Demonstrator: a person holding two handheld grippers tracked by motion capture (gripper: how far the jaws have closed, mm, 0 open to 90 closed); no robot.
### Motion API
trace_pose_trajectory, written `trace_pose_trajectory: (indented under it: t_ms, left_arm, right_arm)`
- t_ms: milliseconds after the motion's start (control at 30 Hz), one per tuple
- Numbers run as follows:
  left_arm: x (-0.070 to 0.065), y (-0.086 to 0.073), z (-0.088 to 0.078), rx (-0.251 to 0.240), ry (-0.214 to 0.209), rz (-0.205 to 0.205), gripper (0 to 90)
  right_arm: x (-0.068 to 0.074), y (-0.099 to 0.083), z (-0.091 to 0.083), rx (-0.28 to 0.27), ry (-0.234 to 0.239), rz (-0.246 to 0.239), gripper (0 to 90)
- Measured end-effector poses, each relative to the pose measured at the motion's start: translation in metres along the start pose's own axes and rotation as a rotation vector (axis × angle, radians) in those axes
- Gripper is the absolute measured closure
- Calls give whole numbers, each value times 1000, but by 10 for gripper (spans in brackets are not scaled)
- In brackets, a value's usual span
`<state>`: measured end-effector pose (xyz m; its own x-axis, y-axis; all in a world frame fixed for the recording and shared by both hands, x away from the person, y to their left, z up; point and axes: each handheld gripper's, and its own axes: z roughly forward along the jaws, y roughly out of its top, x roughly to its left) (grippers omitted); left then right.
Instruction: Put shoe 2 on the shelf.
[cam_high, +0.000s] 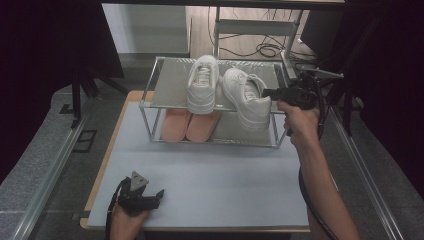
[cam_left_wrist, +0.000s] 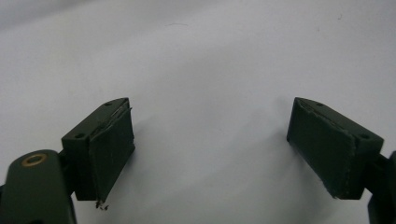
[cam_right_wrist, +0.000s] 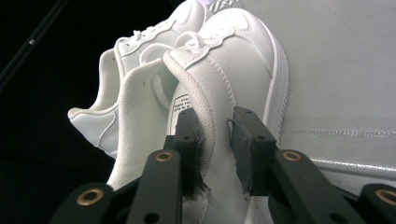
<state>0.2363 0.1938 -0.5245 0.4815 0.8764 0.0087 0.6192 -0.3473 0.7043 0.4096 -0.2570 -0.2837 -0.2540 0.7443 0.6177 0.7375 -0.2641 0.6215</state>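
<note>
Nearest, the left claw rests at seven o'clock on the bench, jaws wide apart. Farther, at one o'clock, the right claw straddles the collar of one of two white sneakers on the rack, one pad touching; two pink slippers lie below.

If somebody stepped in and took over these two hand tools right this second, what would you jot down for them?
Left gripper: open, nothing between its jaws, resting at the near edge of the table.
Right gripper: at the right white sneaker, jaws either side of its heel collar. The far pad looks just clear, so I take it as released.
Things: both white sneakers sit on the top shelf of the rack, the left white sneaker beside the right one. A pink pair lies on the lower shelf.
Done: both sneakers are on the shelf.
Left: probably draw the right gripper away and check that the right sneaker sits squarely.
</note>
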Motion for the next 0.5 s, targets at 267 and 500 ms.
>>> trace_pose_trajectory:
  t_ms: [267,500]
  left_arm:
    - [0,0,0,-4,2,-1,145]
    - [0,0,0,-2,3,3,145]
  right_arm:
    - [-4,1,-2,-9,74,-27,540]
    - [1,2,-7,-9,83,-104,490]
